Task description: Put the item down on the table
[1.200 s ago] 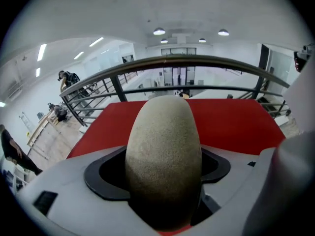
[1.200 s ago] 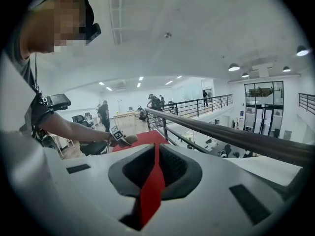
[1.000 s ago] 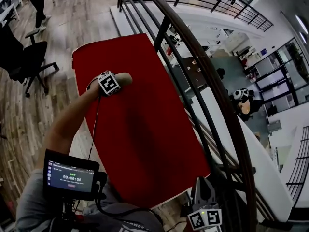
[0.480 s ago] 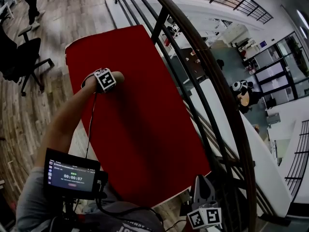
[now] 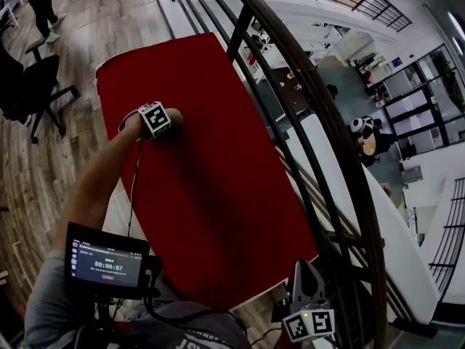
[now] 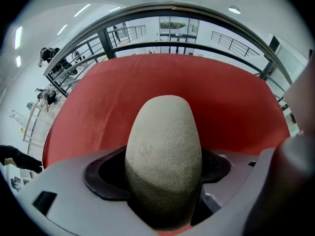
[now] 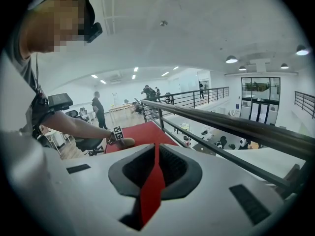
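While over the red table [image 5: 218, 195], arm [image 5: 98, 184] outstretched, left tool [image 6: 162, 181] tight around tan oval item [image 6: 165, 141]

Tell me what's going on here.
A person holds a two-jaw tool in each hand at a red table. The left tool is clamped on a beige, speckled oval item, reached out over the far part of the table; the item is not yet released, and I cannot tell whether it touches the surface. The right tool hangs by the table's near edge, its jaws together with nothing between them.
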`<action>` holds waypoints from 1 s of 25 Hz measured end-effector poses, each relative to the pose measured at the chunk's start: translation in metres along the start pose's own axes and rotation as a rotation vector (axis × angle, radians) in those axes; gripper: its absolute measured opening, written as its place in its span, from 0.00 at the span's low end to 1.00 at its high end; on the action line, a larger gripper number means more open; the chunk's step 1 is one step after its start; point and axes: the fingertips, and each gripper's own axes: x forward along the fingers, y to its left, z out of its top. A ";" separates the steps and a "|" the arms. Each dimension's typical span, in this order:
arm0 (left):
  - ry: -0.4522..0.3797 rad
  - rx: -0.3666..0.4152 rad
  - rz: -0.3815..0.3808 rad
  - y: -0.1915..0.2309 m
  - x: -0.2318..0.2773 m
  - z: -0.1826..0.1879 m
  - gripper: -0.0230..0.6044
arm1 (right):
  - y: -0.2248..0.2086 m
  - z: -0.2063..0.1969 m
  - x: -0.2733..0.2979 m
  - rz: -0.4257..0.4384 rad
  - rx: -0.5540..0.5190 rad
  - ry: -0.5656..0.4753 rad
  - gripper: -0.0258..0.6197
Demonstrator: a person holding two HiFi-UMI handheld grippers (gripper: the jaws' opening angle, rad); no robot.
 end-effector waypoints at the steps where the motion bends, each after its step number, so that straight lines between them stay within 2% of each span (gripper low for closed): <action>1: -0.006 0.004 -0.002 -0.001 0.000 0.001 0.66 | 0.000 0.000 0.000 0.001 0.000 0.000 0.06; 5: -0.018 0.014 -0.009 -0.003 -0.001 0.000 0.67 | -0.002 0.000 0.000 -0.001 0.003 0.006 0.06; 11: -0.049 0.007 -0.065 -0.010 0.004 -0.001 0.67 | -0.001 -0.003 0.000 -0.002 0.002 0.012 0.06; 12: -0.056 0.013 -0.066 -0.011 0.004 0.000 0.70 | -0.001 -0.003 0.000 -0.002 0.002 0.013 0.06; 13: -0.061 0.020 -0.061 -0.011 0.003 0.001 0.81 | -0.001 -0.004 0.000 -0.002 0.002 0.013 0.06; 14: -0.065 0.025 -0.053 -0.011 0.002 0.002 0.87 | -0.001 -0.003 0.000 -0.002 0.002 0.013 0.06; 20: -0.117 0.016 -0.031 -0.009 0.002 0.006 0.88 | -0.003 -0.005 0.004 0.003 0.003 0.009 0.06; 25: -0.245 0.021 0.078 0.004 -0.032 0.025 0.87 | -0.002 -0.007 0.007 0.018 0.001 -0.016 0.06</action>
